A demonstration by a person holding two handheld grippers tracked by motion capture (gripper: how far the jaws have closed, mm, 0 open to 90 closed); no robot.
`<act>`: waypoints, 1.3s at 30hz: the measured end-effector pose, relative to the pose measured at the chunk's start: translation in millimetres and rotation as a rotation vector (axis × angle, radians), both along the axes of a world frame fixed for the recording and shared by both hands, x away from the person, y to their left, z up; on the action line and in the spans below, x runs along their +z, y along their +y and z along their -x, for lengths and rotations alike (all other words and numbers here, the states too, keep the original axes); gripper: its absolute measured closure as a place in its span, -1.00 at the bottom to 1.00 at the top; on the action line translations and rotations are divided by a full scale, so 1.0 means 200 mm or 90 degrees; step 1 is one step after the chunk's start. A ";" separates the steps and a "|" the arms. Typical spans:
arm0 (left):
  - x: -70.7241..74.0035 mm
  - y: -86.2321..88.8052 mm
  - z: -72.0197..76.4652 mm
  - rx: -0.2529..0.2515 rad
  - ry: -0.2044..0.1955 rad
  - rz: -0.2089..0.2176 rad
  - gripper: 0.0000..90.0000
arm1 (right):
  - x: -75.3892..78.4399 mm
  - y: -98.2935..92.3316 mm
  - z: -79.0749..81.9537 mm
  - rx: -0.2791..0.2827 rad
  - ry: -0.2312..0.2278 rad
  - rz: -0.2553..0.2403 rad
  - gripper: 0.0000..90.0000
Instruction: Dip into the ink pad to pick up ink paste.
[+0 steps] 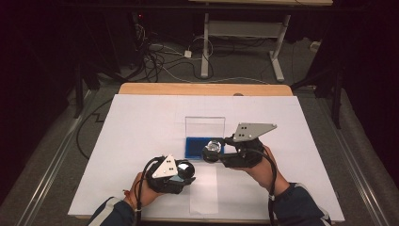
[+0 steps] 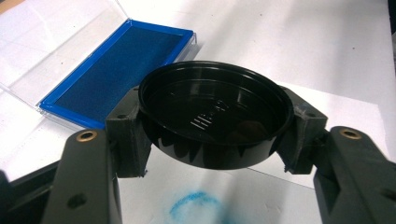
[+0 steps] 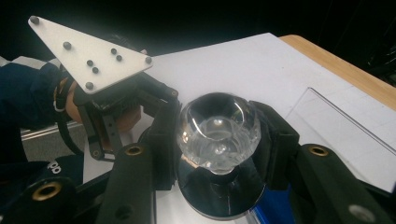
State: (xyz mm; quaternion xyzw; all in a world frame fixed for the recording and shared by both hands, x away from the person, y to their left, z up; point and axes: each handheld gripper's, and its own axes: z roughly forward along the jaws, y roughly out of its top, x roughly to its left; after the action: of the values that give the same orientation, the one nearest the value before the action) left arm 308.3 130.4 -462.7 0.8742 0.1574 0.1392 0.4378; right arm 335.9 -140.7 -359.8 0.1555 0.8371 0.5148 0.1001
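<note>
Table (image 1: 141, 89): wood, covered by white paper (image 1: 141, 132).
Left claw (image 2: 205, 154): clamped on round black lid (image 2: 215, 116).
Right claw (image 3: 217, 154): clamped on clear faceted knob (image 3: 217, 130).

You have two grippers: the left gripper (image 1: 181, 173) and the right gripper (image 1: 214, 151). You also have one black cap (image 2: 215, 119), one clear knob stamp (image 3: 218, 132) and one blue ink pad (image 2: 119, 69).

Claw (image 2: 212, 154) grips black lid (image 2: 215, 119) (blue ink pad (image 2: 123, 70) behind).

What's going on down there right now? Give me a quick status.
Left gripper shut on black cap. Right gripper shut on clear-knobbed stamp, over the open blue ink pad. Blue ring print on paper. Nothing in the way.
</note>
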 end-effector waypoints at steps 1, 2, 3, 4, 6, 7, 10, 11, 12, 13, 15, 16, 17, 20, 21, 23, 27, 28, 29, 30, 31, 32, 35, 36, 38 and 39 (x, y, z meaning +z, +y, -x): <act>0.00 0.00 0.00 0.001 0.000 -0.001 -0.20 | 0.00 0.00 0.00 0.000 0.001 0.002 0.27; 0.00 0.00 0.00 0.001 -0.002 -0.002 -0.20 | -0.01 0.01 0.00 0.001 0.002 0.002 0.27; 0.00 0.01 0.00 0.004 -0.001 0.000 -0.20 | -0.01 0.01 0.00 0.003 0.002 0.003 0.27; 0.00 0.01 0.00 0.005 -0.002 -0.001 -0.20 | -0.01 0.01 0.01 0.003 0.003 0.005 0.26; 0.00 0.02 -0.01 0.006 -0.002 -0.001 -0.20 | -0.02 0.02 0.01 0.008 0.005 0.007 0.27; 0.00 0.02 -0.01 0.007 -0.003 -0.002 -0.20 | -0.02 0.03 0.01 0.009 0.006 0.009 0.26; 0.00 0.03 -0.01 0.012 -0.003 -0.003 -0.20 | -0.03 0.04 0.02 0.016 0.008 0.015 0.26; 0.00 0.04 -0.01 0.013 -0.003 -0.003 -0.20 | -0.04 0.05 0.02 0.017 0.009 0.016 0.26; 0.00 0.04 -0.01 0.013 -0.003 -0.004 -0.20 | -0.04 0.05 0.02 0.020 0.010 0.017 0.27; 0.00 0.05 -0.01 0.015 -0.005 -0.004 -0.20 | -0.05 0.06 0.03 0.021 0.011 0.019 0.26; 0.01 0.06 -0.01 0.017 -0.005 -0.003 -0.20 | -0.06 0.07 0.03 0.028 0.012 0.024 0.27; 0.01 0.07 -0.01 0.019 -0.005 -0.003 -0.20 | -0.07 0.08 0.03 0.028 0.012 0.026 0.26; 0.01 0.07 -0.01 0.022 -0.005 -0.001 -0.20 | -0.07 0.08 0.03 0.030 0.012 0.026 0.26; 0.01 0.09 -0.01 0.027 -0.008 -0.001 -0.20 | -0.09 0.10 0.04 0.039 0.018 0.031 0.27; 0.01 0.09 -0.02 0.028 -0.007 0.000 -0.20 | -0.10 0.10 0.04 0.040 0.018 0.034 0.26; 0.01 0.11 -0.02 0.031 -0.008 0.000 -0.20 | -0.11 0.11 0.04 0.045 0.021 0.040 0.26; 0.02 0.13 -0.01 0.038 -0.012 0.003 -0.20 | -0.13 0.13 0.05 0.051 0.025 0.050 0.26; 0.02 0.13 -0.01 0.040 -0.013 0.003 -0.20 | -0.14 0.13 0.05 0.051 0.025 0.051 0.27; 0.02 0.14 -0.01 0.041 -0.013 0.004 -0.20 | -0.14 0.13 0.05 0.052 0.027 0.051 0.26; 0.02 0.15 -0.01 0.044 -0.014 0.005 -0.20 | -0.14 0.13 0.05 0.053 0.027 0.052 0.26; 0.02 0.16 -0.01 0.047 -0.015 0.006 -0.20 | -0.15 0.13 0.06 0.054 0.028 0.054 0.26; 0.03 0.17 -0.01 0.050 -0.014 0.007 -0.20 | -0.15 0.13 0.06 0.056 0.027 0.055 0.27; 0.03 0.19 -0.01 0.058 -0.017 0.010 -0.20 | -0.16 0.13 0.06 0.059 0.032 0.057 0.26; 0.04 0.20 -0.01 0.061 -0.019 0.012 -0.20 | -0.16 0.13 0.06 0.058 0.033 0.058 0.26; 0.04 0.22 -0.01 0.066 -0.021 0.016 -0.20 | -0.17 0.13 0.06 0.059 0.035 0.061 0.26; 0.05 0.23 0.00 0.069 -0.023 0.015 -0.20 | -0.18 0.14 0.07 0.062 0.037 0.064 0.26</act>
State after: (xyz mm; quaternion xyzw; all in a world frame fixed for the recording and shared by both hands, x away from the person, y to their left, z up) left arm 309.2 175.5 -453.1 0.8565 0.1981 0.1762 0.4430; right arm 322.6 -113.5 -395.4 0.1241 0.8710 0.4718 0.0579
